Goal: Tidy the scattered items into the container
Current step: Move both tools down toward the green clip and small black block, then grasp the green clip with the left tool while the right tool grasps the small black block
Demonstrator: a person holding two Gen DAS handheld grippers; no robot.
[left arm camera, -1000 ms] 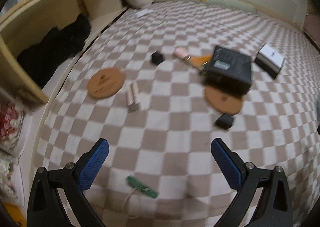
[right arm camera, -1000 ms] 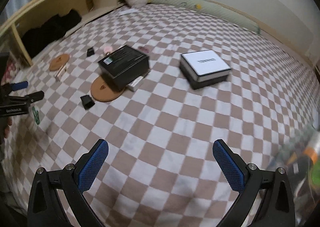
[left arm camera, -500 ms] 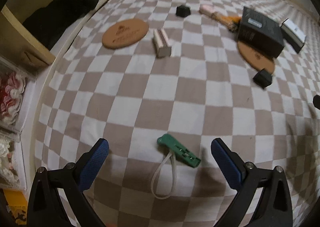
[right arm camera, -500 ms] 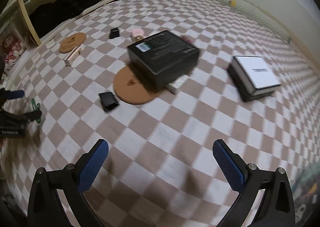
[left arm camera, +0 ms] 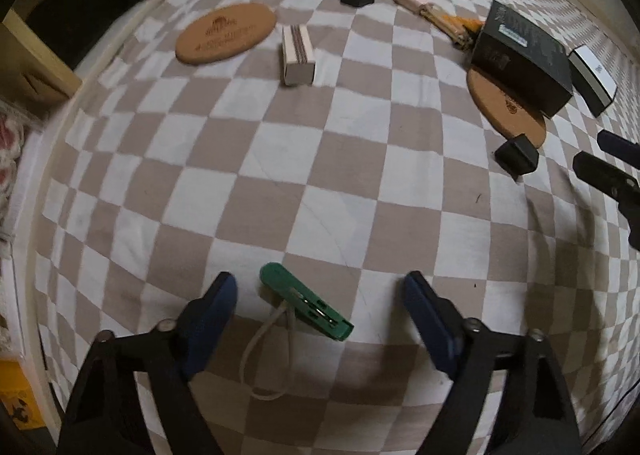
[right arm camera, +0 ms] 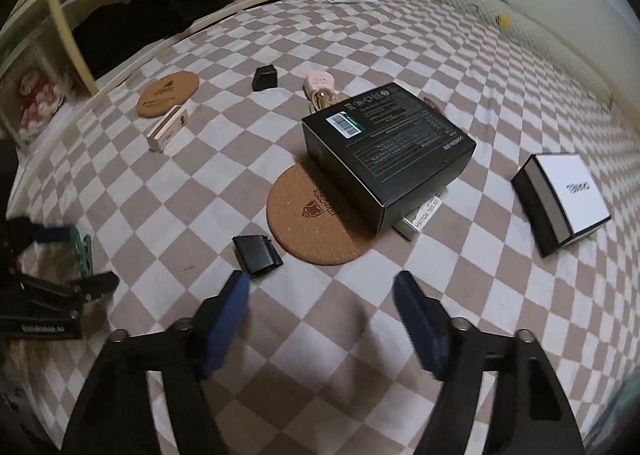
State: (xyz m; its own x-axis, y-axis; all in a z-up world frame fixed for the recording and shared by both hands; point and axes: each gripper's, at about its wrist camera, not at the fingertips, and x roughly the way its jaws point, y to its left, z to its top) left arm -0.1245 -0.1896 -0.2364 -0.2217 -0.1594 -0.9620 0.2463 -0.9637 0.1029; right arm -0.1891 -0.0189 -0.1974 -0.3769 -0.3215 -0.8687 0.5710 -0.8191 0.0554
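left wrist cam: left gripper [left arm camera: 320, 291] jaws just been closing in but not touching, green gadget [left arm camera: 306, 307] lying between them on the checked blanket [left arm camera: 320, 159] | right wrist cam: right gripper [right arm camera: 320, 295] closing too, nothing pinched, small black clip [right arm camera: 257, 249] at 11 o'clock off the left tip, black box [right arm camera: 394, 147] at 12
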